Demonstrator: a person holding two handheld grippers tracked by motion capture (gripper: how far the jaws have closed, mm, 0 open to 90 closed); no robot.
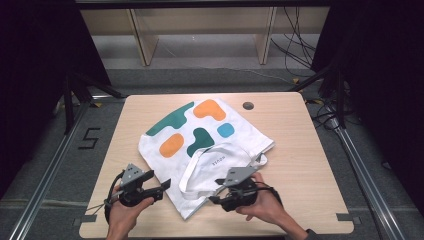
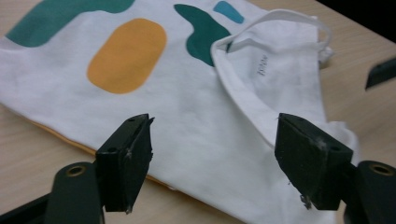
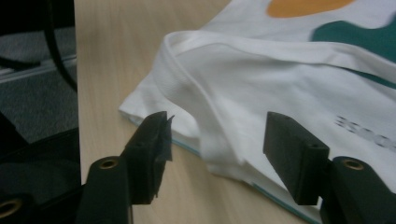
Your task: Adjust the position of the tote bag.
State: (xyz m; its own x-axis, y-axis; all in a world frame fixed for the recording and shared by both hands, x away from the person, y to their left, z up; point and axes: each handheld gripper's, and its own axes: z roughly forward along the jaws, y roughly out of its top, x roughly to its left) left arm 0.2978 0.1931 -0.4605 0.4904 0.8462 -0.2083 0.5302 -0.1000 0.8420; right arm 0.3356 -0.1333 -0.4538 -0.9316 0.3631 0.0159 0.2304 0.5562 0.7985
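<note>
White cloth tote bag, rounded colour blobs, wooden table

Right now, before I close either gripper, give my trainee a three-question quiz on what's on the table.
1. True or false: the left gripper is shut on the tote bag.
2. Which colour is not printed on the bag: A orange, B red, C teal?
3. What sits on the table beyond the bag's far corner?

Key: 1 false, both grippers are open; 2 B; 3 a small dark round disc.
</note>
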